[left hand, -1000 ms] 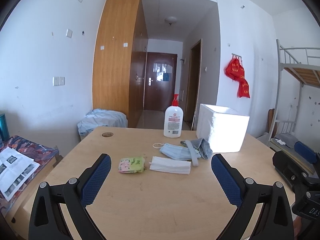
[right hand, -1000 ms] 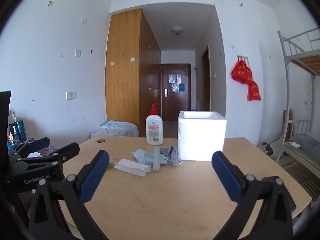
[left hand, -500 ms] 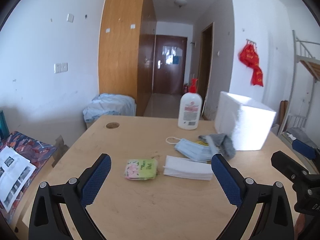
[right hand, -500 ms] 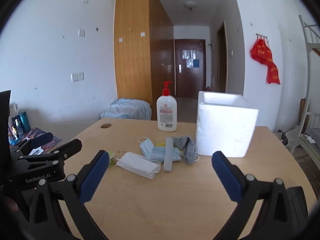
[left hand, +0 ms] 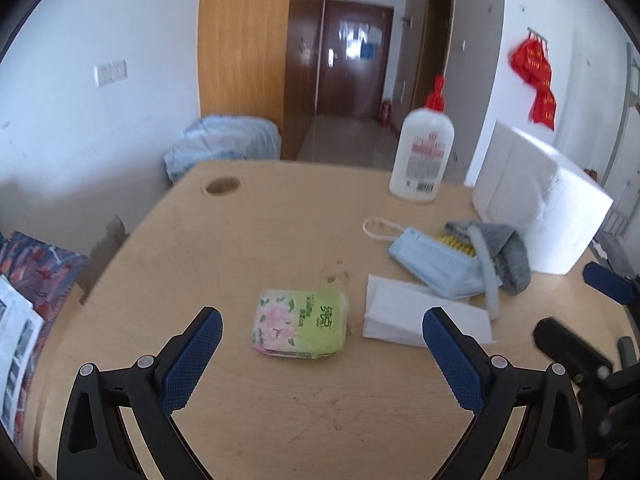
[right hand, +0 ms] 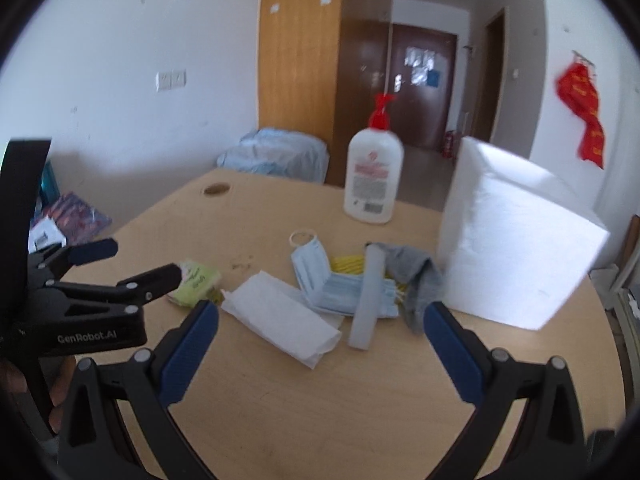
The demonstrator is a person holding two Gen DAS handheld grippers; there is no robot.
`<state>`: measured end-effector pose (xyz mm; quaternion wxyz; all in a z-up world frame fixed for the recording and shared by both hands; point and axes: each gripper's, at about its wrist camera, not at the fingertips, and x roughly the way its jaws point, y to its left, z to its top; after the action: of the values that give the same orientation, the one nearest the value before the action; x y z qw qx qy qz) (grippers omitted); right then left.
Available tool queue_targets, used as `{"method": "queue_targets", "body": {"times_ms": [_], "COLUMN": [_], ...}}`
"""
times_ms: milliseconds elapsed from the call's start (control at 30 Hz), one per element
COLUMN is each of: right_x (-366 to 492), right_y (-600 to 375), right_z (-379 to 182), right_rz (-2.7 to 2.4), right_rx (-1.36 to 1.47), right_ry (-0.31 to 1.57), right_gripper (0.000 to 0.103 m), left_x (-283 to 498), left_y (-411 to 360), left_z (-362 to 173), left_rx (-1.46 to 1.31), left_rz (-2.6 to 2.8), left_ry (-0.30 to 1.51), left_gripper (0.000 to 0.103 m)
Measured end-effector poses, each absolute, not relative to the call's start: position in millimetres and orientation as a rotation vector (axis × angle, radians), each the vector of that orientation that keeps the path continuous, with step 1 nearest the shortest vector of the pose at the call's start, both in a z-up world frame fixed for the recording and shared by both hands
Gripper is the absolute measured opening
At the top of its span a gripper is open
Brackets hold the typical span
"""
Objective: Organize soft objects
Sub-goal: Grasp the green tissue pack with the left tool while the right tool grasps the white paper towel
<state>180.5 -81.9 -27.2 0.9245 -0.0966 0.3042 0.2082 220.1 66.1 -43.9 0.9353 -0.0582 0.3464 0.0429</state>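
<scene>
Fingers: left gripper (left hand: 320,332) and right gripper (right hand: 320,330) both spread wide, empty | step: approach | tissue pack (left hand: 300,323) on desk (left hand: 240,240), between left fingers | next: lower, close gently.

In the right wrist view, the green tissue pack (right hand: 198,282) at centre left is partly covered by the left gripper (right hand: 136,264), whose body runs off the left edge. The yellow item (right hand: 348,264) at mid frame shows only in strips beneath the blue face masks (right hand: 320,280); what it is cannot be told. The pump bottle (right hand: 374,178) label is too blurred to read. The white foam box (right hand: 516,240) hides its inside. In the left wrist view, the right gripper (left hand: 592,320) at the right edge is blurred and cut off, so how wide it stands cannot be read there. The foam box's right side is smeared.
</scene>
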Motion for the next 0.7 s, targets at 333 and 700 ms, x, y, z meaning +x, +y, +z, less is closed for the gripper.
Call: {"method": "queue_targets", "body": {"times_ms": [333, 700], "right_x": [217.0, 238.1], "right_y": [-57.3, -42.8], "right_z": [-53.3, -81.6], "right_rz": [0.535, 0.63], "right_rx": [-0.268, -0.299], "right_ry": [0.78, 0.907], "right_gripper": [0.101, 0.09], "left_x": [252.3, 275.1], "left_y": [80.9, 99.0], "left_z": [-69.6, -96.5], "left_rx": [-0.164, -0.213], "left_rz": [0.036, -0.011], "left_ry": [0.845, 0.978], "left_gripper": [0.096, 0.088]}}
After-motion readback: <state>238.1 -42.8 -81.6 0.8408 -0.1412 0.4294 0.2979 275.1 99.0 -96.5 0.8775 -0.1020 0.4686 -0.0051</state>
